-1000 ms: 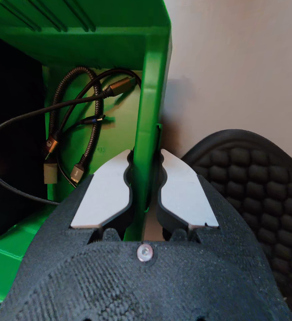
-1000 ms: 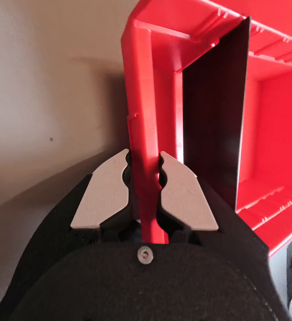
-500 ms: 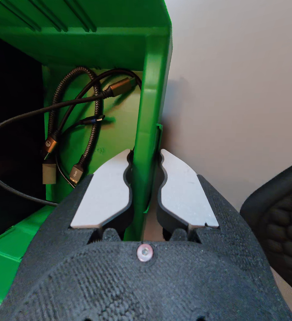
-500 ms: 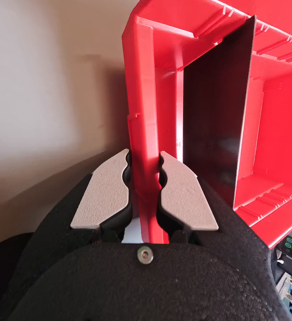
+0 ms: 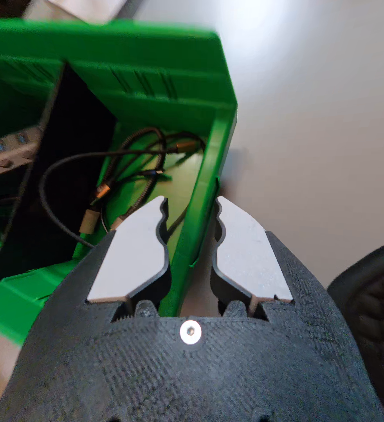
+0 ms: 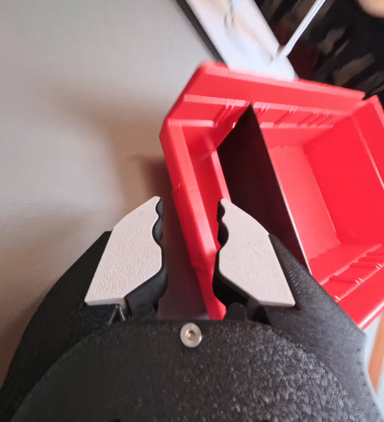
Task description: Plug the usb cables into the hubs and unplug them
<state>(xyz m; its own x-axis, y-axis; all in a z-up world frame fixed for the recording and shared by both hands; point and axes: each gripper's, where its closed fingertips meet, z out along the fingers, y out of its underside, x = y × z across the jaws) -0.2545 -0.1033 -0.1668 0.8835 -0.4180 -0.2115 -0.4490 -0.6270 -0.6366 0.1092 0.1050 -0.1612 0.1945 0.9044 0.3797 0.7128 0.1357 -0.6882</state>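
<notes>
A pale wall [image 5: 311,114] is behind both bins. Only my left camera shows the usb cables [image 5: 140,169], piled in the green bin [image 5: 140,68] next to a black divider [image 5: 67,182]; my left gripper [image 5: 191,205] is a little open with the bin's side wall between its fingers. My right camera shows a red bin [image 6: 323,182] with nothing in it that I can see, and my right gripper [image 6: 189,205] is a little open around its side wall.
</notes>
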